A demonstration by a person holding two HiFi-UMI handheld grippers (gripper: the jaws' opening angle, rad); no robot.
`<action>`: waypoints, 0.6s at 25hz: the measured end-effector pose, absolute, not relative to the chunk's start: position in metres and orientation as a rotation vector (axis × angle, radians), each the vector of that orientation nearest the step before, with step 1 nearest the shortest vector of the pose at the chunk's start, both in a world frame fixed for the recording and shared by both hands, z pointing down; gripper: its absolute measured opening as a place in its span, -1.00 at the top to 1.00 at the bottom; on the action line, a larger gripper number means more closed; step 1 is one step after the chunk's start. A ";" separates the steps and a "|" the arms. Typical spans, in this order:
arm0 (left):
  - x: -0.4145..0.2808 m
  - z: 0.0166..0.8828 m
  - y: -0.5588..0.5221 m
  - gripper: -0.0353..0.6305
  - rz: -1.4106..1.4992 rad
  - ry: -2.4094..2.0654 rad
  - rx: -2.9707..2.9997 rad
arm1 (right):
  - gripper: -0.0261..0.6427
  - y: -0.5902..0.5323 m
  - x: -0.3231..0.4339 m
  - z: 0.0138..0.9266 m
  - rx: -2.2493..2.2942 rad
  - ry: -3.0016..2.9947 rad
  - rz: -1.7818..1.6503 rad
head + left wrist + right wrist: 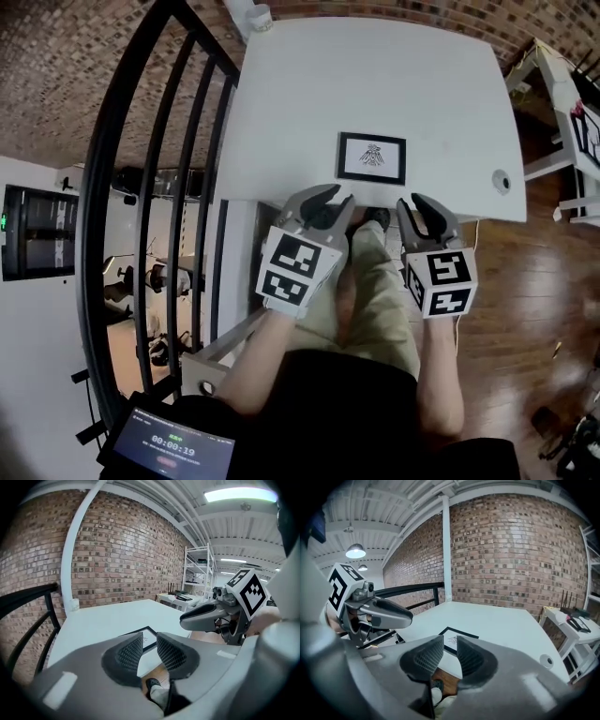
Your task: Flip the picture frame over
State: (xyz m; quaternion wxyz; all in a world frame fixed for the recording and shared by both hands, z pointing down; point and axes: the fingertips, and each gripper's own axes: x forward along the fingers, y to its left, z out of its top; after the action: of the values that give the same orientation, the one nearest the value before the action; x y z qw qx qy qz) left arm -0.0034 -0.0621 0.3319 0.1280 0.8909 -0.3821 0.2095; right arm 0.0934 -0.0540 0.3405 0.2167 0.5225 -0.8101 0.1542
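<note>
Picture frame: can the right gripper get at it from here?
Probably yes. The picture frame lies flat by the near edge of the table, just ahead of the right gripper, nothing between them; its jaws are apart and empty.

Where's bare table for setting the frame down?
Bare: table behind the picture frame to the far edge, left of it toward the railing, and right of it up to the cable hole. Tight: the thin strip between frame and near edge.
</note>
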 end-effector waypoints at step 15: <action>0.002 0.295 0.025 0.76 0.479 -1.043 2.671 | 0.94 0.031 0.077 0.314 1.439 -2.333 0.377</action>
State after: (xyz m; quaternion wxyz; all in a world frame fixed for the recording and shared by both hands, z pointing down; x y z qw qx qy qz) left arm 0.0017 0.0246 0.2955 0.1169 0.9125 -0.3564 0.1635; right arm 0.0769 0.0312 0.3142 0.1863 0.5110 -0.8284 0.1338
